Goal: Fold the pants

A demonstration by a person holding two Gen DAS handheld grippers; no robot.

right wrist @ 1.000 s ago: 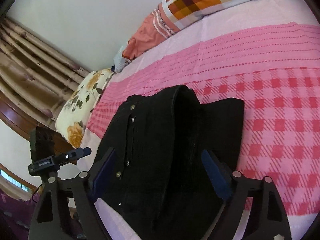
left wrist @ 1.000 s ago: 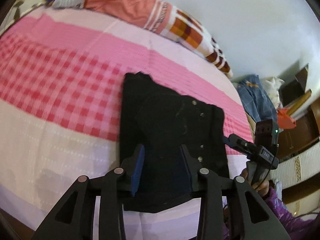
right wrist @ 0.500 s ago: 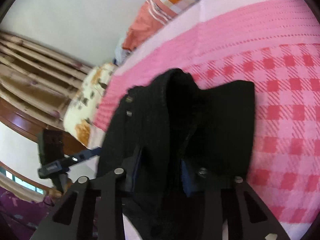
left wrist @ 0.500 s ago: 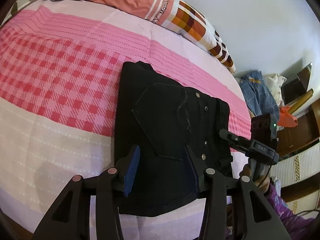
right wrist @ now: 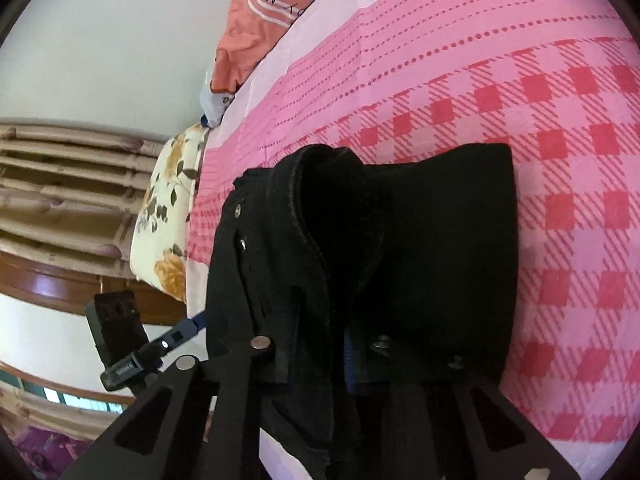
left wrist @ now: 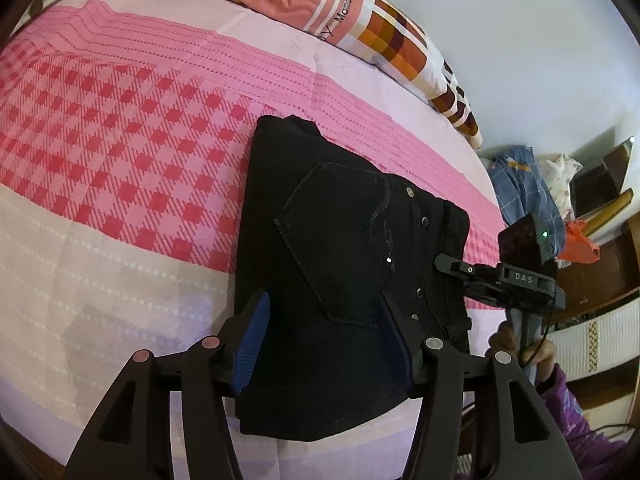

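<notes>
Black pants (left wrist: pixel 352 264) lie folded on the pink checked bed (left wrist: pixel 120 128), back pocket and rivets facing up. My left gripper (left wrist: pixel 324 340) is open, its fingers astride the near end of the pants without pinching them. In the right wrist view the pants (right wrist: pixel 420 248) bulge up, and my right gripper (right wrist: pixel 340 356) is shut on their waistband edge, with cloth draped over the fingers. The right gripper also shows in the left wrist view (left wrist: pixel 452 268) at the pants' right edge.
A patterned pillow (left wrist: pixel 360 12) lies at the head of the bed by the white wall. A floral pillow (right wrist: pixel 168 216) and curtains (right wrist: pixel 60 184) are to the left. Piled clothes (left wrist: pixel 528 184) and wooden furniture (left wrist: pixel 600 256) stand past the bed's right side.
My right gripper went from open around the pants to shut on the waistband edge and has lifted it. My left gripper stayed open and moved slightly closer to the pants.
</notes>
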